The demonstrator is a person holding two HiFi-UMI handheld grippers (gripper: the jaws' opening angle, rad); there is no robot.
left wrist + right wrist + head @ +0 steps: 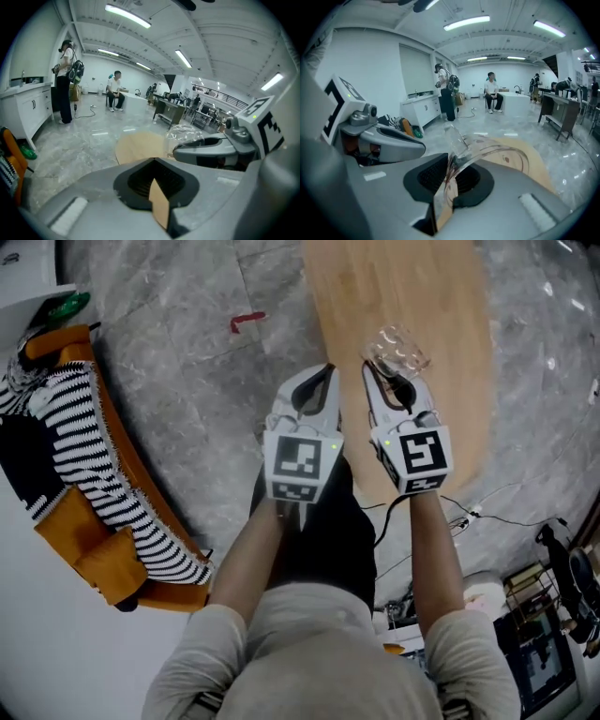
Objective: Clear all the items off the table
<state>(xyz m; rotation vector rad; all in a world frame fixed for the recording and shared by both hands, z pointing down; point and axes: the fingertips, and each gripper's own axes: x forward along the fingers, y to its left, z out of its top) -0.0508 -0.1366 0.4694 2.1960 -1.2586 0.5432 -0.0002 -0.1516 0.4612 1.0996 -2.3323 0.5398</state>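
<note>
A light wooden table (403,296) lies ahead of me, bare where I see it. My right gripper (371,366) is shut on a clear, crinkled plastic cup (398,348), held over the table's near end. In the right gripper view the clear plastic (464,145) is pinched between the jaws and sticks up past them. My left gripper (327,367) hangs beside it at the table's near left edge, shut with nothing in it. The left gripper view shows its jaws closed to a thin slit, with the cup (185,136) and the right gripper (211,147) off to the right.
An orange sofa (112,568) with a striped cloth (84,465) stands at the left. A red mark (247,322) is on the marble floor. Cables and equipment (544,634) crowd the lower right. A standing person (63,79) and a seated person (115,91) are far off.
</note>
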